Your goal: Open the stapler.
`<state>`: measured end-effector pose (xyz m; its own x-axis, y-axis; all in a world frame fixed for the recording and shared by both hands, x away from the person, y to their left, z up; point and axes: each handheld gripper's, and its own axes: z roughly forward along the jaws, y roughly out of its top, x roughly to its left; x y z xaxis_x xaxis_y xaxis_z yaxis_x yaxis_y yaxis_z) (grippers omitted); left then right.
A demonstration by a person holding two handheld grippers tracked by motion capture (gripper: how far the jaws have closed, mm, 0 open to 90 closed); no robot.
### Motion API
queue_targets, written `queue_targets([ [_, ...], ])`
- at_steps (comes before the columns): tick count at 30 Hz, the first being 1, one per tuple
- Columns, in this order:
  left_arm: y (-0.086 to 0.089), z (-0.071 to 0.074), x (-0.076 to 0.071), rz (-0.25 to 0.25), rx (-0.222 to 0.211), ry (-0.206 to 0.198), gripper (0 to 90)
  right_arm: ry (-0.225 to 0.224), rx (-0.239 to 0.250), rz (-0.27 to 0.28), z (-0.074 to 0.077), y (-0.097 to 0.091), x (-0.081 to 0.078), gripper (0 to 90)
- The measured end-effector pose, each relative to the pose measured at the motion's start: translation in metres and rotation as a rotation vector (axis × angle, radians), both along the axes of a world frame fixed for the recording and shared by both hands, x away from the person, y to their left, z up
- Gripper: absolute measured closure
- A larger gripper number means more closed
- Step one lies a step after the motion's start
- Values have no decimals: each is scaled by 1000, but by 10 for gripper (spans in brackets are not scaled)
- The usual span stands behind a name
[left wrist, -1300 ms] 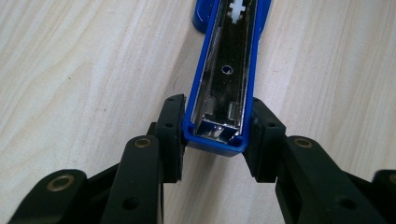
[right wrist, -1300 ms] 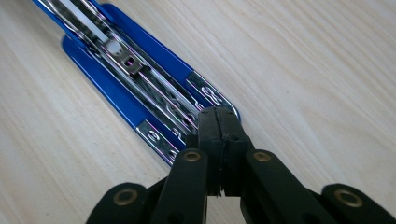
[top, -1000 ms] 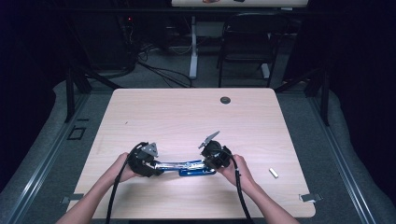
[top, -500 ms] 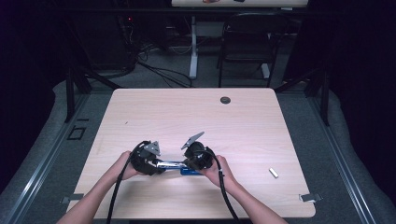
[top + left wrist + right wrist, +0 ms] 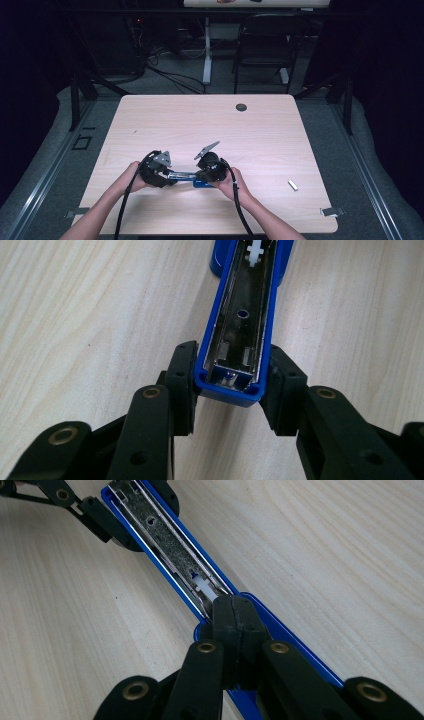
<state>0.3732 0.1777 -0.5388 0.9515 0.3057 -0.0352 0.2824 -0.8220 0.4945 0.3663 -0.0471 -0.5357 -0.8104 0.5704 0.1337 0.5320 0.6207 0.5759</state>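
Observation:
A blue stapler (image 5: 186, 176) lies folded open and flat on the wooden table (image 5: 210, 125) near its front edge. The metal staple channel faces up in the left gripper view (image 5: 240, 325) and in the right gripper view (image 5: 165, 545). My left gripper (image 5: 170, 176) (image 5: 232, 377) is shut on the tip of the stapler's arm, one pad on each blue side. My right gripper (image 5: 198, 176) (image 5: 232, 607) is shut with nothing between its jaws. Its tips rest in the channel right behind the white pusher (image 5: 202, 586).
A small pale block (image 5: 293, 185) lies on the table at the front right. A round cable hole (image 5: 241, 107) sits near the far edge. A chair (image 5: 265, 45) and a desk leg stand beyond the table.
My right gripper has slid left along the stapler toward the left gripper and now sits at the stapler's middle. The left gripper and the stapler have stayed put.

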Motion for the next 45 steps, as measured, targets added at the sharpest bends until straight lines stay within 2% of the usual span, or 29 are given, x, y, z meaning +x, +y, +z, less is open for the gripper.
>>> queue_targets([
  [3, 0, -1, 1, 2, 2, 5, 626, -10, 32, 0, -1, 1, -1, 900],
  [6, 0, -2, 1, 3, 2, 7, 626, -36, 27, 1, -1, 5, -3, 900],
  [7, 0, -2, 1, 2, 0, 8, 625, -48, 8, 7, 0, 7, -4, 900],
  [10, 0, -2, 1, 2, 0, 8, 622, -46, 8, 9, 0, 7, -3, 900],
  [13, 0, -1, 1, 7, 7, 3, 602, -31, 38, -5, -2, 5, -2, 900],
  [15, 1, 1, 1, 12, -5, -1, 567, -27, 20, 2, -3, 4, -1, 900],
  [16, 2, 3, 1, 20, -14, -6, 558, -30, 36, -9, -5, 5, -2, 900],
  [17, 3, 4, 1, 23, -16, -11, 554, -28, 28, -3, -4, 4, -2, 900],
  [22, 9, 10, 0, 16, -44, -24, 595, -32, 26, -1, -4, 5, -2, 900],
  [23, 9, 11, -2, 11, -53, -40, 621, -30, 33, -5, -5, 5, -2, 900],
  [25, 8, 10, -2, 6, -50, -43, 636, -30, 32, -5, -5, 5, -2, 900],
  [28, 4, 8, -4, -9, -39, -58, 736, -29, 32, -5, -5, 5, -2, 900],
  [38, 2, 5, -6, -21, -37, -68, 744, -28, 33, -7, -4, 4, -2, 900],
  [40, 2, 5, -5, -19, -42, -68, 743, -30, 17, 0, -2, 2, -2, 900],
  [41, 2, 6, -5, -16, -47, -69, 743, -34, 38, -9, 2, -3, -1, 900],
  [44, 2, 6, -5, -11, -51, -66, 742, -41, 49, -18, 8, -9, 1, 899],
  [45, 2, 6, -4, -16, -55, -56, 741, -60, 56, -37, 13, -14, 2, 889],
])
